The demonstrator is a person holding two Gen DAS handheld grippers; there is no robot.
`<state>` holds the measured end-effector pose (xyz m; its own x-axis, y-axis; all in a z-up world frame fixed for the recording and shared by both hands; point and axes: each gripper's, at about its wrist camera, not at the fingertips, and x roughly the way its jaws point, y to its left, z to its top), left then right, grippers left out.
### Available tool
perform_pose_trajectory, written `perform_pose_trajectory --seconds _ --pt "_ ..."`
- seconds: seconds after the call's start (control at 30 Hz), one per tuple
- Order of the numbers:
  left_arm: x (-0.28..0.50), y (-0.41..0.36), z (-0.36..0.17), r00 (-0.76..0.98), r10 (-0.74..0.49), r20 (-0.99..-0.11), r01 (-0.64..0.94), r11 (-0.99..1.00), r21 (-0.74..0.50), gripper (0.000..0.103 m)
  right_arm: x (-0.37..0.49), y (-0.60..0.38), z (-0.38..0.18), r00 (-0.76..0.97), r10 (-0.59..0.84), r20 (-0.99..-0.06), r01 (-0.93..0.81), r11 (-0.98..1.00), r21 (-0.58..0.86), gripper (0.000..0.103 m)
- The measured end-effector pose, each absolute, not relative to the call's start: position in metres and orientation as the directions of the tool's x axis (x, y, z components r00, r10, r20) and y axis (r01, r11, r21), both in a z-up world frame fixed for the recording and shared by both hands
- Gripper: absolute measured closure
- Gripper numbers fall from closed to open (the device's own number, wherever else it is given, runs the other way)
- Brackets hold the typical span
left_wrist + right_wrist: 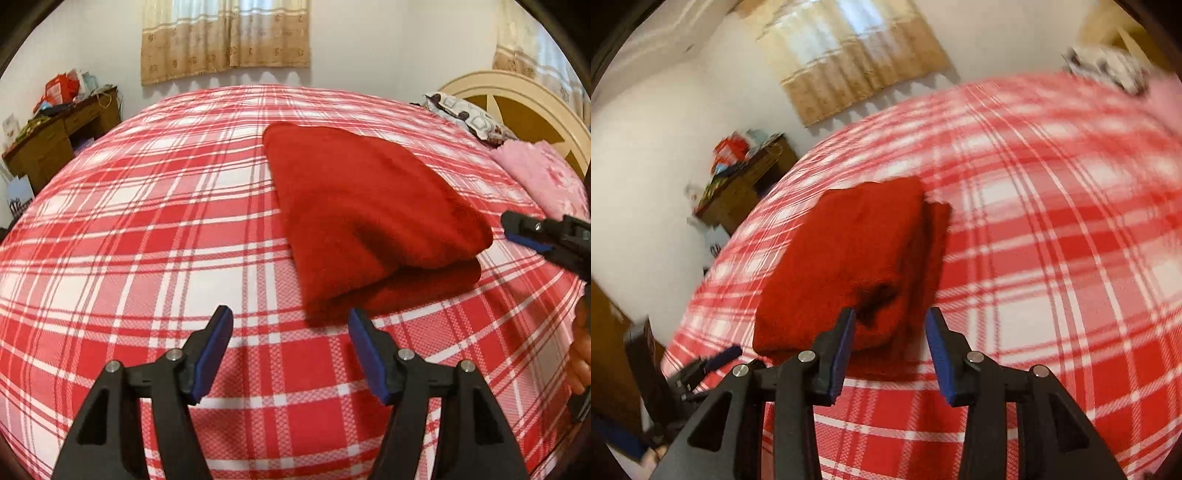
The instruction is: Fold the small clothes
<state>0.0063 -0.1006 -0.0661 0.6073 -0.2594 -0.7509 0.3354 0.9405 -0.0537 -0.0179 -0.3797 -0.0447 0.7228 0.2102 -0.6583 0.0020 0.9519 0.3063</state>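
Note:
A red fleece cloth (365, 218) lies folded in layers on the red and white plaid bed (147, 229). My left gripper (290, 321) is open and empty, just short of the cloth's near corner. My right gripper (890, 325) is open and empty, its tips at the near edge of the red cloth (849, 258). The right gripper also shows at the right edge of the left wrist view (517, 229), beside the cloth's right fold. The left gripper shows blurred at the lower left of the right wrist view (716, 362).
A pink fluffy blanket (543, 177) and a patterned pillow (469, 118) lie by the cream headboard (517, 99) at the right. A cluttered wooden desk (59, 136) stands past the bed's left side. Curtains (225, 37) hang on the far wall.

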Motion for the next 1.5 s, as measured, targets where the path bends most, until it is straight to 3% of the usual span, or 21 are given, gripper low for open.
perform_pose_trajectory --seconds 0.1,0.17,0.23,0.27,0.33,0.43,0.5,0.57,0.67,0.8,1.07,1.13,1.2,1.5 --pt "0.010 -0.113 -0.064 0.622 -0.248 -0.743 0.356 0.935 -0.014 0.028 -0.009 -0.360 -0.048 0.706 0.178 -0.686 -0.037 0.976 0.215 0.060" --pt "0.016 -0.123 -0.068 0.668 -0.161 -0.727 0.314 0.946 0.079 0.026 -0.001 -0.354 -0.060 0.685 0.155 -0.712 -0.040 0.984 0.176 0.060" --pt "0.025 -0.124 -0.075 0.660 -0.128 -0.740 0.286 0.954 0.090 0.024 0.008 -0.353 -0.074 0.646 0.156 -0.747 -0.039 0.984 0.172 0.062" --pt "0.028 -0.121 -0.077 0.647 -0.132 -0.751 0.276 0.959 0.069 0.025 0.010 -0.353 -0.080 0.633 0.166 -0.756 -0.044 0.983 0.179 0.075" --pt "0.032 -0.109 -0.080 0.629 -0.170 -0.759 0.263 0.965 0.002 0.028 0.009 -0.353 -0.088 0.616 0.168 -0.770 -0.040 0.982 0.182 0.090" --pt "0.029 -0.102 -0.080 0.618 -0.221 -0.755 0.294 0.955 -0.039 0.048 0.003 -0.360 -0.089 0.610 0.230 -0.758 -0.033 0.964 0.265 0.095" --pt "0.027 -0.104 -0.076 0.614 -0.238 -0.753 0.307 0.950 -0.049 0.067 -0.001 -0.361 -0.087 0.605 0.269 -0.750 -0.039 0.950 0.309 0.096" --pt "0.026 -0.107 -0.071 0.594 -0.270 -0.758 0.323 0.943 -0.083 0.079 -0.008 -0.360 -0.089 0.605 0.250 -0.756 -0.038 0.957 0.287 0.096" --pt "0.022 -0.111 -0.066 0.596 -0.273 -0.755 0.338 0.938 -0.073 0.080 -0.014 -0.361 -0.099 0.597 0.227 -0.770 -0.023 0.963 0.267 0.097" --pt "0.017 -0.109 -0.065 0.586 -0.275 -0.762 0.351 0.934 -0.068 0.080 -0.021 -0.373 -0.101 0.598 0.259 -0.759 0.012 0.943 0.332 0.097" --pt "0.007 -0.100 -0.056 0.600 -0.228 -0.767 0.347 0.938 -0.006 0.077 -0.036 -0.361 -0.079 0.628 0.168 -0.760 0.003 0.976 0.219 0.096" --pt "0.006 -0.094 -0.050 0.628 -0.204 -0.751 0.337 0.941 0.026 0.065 -0.038 -0.358 -0.066 0.656 0.109 -0.747 0.013 0.988 0.156 0.096" --pt "0.007 -0.088 -0.042 0.667 -0.181 -0.722 0.319 0.946 0.058 0.044 -0.036 -0.356 -0.053 0.690 0.085 -0.718 0.018 0.991 0.134 0.096" --pt "0.039 -0.094 -0.039 0.693 -0.121 -0.711 0.254 0.964 0.083 0.043 0.015 -0.338 -0.047 0.714 0.129 -0.688 0.006 0.982 0.190 0.095"
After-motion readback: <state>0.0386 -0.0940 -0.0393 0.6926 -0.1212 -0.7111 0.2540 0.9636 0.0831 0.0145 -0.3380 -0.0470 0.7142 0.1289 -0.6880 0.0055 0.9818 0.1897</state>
